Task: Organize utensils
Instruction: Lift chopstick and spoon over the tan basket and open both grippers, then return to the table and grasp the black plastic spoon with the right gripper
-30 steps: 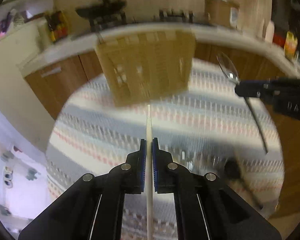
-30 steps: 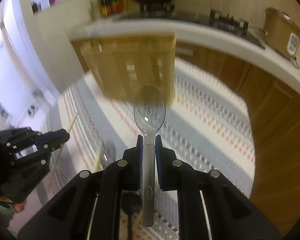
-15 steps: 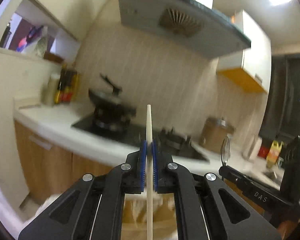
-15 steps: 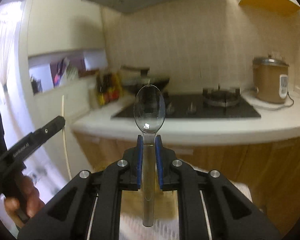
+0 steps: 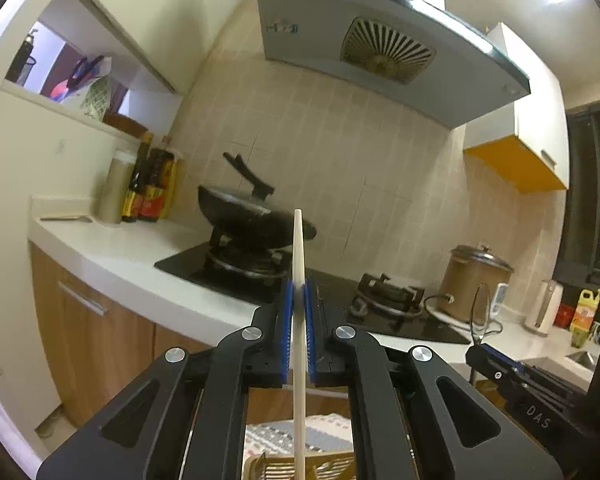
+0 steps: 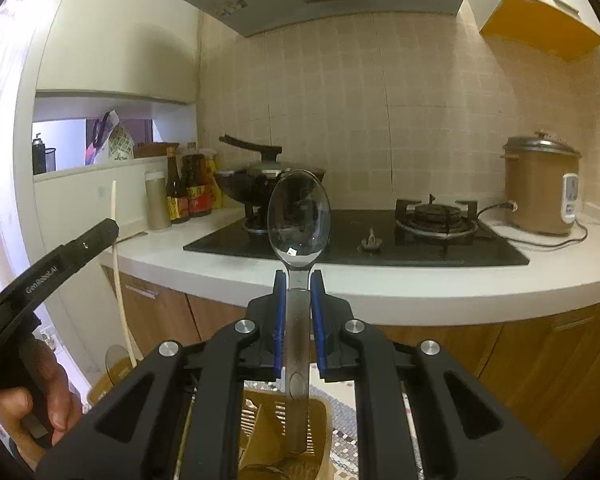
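My left gripper [image 5: 299, 292] is shut on a pale wooden chopstick [image 5: 299, 248] that stands upright, its lower end over the slotted wooden utensil holder [image 5: 320, 466] at the bottom edge. My right gripper [image 6: 299, 284] is shut on a metal spoon [image 6: 299, 216], bowl up, handle end hanging over the same holder [image 6: 284, 416]. In the right wrist view the left gripper [image 6: 100, 232] and its chopstick [image 6: 118, 268] show at the left. In the left wrist view the right gripper [image 5: 496, 360] and its spoon [image 5: 480, 304] show at the right.
A white counter [image 6: 420, 284] carries a black gas hob [image 6: 360, 240], a wok [image 5: 252, 216], sauce bottles [image 6: 188, 196] and a rice cooker [image 6: 540, 192]. Wooden cabinets [image 5: 88, 340] stand below. A striped cloth [image 5: 276, 436] lies under the holder.
Both grippers tilted up from looking down at the cloth and holder to facing the kitchen wall. Chopstick and spoon now stand upright above the holder, still gripped.
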A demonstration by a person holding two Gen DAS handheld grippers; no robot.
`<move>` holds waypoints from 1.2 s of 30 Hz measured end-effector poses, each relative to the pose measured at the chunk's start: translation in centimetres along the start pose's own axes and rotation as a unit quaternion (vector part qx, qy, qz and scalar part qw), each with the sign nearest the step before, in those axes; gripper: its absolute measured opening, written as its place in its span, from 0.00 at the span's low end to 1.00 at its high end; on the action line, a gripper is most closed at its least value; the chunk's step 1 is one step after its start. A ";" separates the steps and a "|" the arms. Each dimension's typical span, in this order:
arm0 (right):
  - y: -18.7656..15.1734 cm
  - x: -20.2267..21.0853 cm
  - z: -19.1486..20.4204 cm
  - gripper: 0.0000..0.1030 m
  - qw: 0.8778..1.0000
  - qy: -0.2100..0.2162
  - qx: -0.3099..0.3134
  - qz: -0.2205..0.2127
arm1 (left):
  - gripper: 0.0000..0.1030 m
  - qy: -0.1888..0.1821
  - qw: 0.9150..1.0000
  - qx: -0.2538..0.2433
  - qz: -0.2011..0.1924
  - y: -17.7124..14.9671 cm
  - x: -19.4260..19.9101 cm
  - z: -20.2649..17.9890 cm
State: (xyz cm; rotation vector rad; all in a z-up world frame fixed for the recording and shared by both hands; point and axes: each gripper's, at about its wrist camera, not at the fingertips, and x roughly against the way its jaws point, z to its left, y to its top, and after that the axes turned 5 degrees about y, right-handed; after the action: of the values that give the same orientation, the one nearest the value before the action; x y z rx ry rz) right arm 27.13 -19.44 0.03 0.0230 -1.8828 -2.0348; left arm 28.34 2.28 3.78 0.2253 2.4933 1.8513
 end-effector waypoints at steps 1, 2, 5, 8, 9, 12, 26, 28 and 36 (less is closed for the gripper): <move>-0.3 0.0 0.0 0.10 1.000 0.001 -0.002 0.000 | 0.04 0.003 1.000 -0.002 0.002 -0.3 -0.1 0.1; -0.5 0.0 -0.1 0.10 1.000 0.004 -0.004 -0.001 | 0.04 0.005 1.000 -0.003 0.004 -0.5 -0.2 0.1; -1.3 0.0 -0.1 0.10 1.000 0.013 -0.005 0.002 | 0.04 0.012 1.000 -0.015 0.005 -1.3 -0.1 0.0; -1.8 0.4 -0.2 0.11 1.000 0.024 -0.014 0.003 | 0.05 0.012 1.000 -0.019 0.015 -1.7 0.1 0.2; -1.8 0.5 -0.2 0.11 0.999 0.027 -0.018 0.005 | 0.05 0.015 1.000 -0.017 0.016 -1.8 0.2 0.4; -2.1 1.4 -0.3 0.22 0.999 0.021 -0.025 0.005 | 0.17 0.015 0.999 -0.011 0.027 -1.8 0.6 1.0; -2.5 10.2 1.4 0.50 0.997 -0.008 -0.007 0.080 | 0.32 -0.005 0.991 -0.067 0.117 -0.1 9.4 0.0; -3.0 11.2 1.6 0.50 0.991 -0.008 -0.005 0.130 | 0.32 -0.013 0.982 -0.090 0.164 -0.7 10.4 -0.5; -10.6 13.6 2.1 0.33 0.931 0.024 -0.003 0.365 | 0.32 -0.080 0.892 -0.122 0.428 -9.4 13.9 -0.9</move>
State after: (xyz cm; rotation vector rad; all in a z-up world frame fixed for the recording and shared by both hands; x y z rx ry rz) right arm 11.23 -20.71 -6.79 -0.5424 -1.5272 -1.5005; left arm 13.53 0.61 -4.05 1.5998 2.1524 2.2200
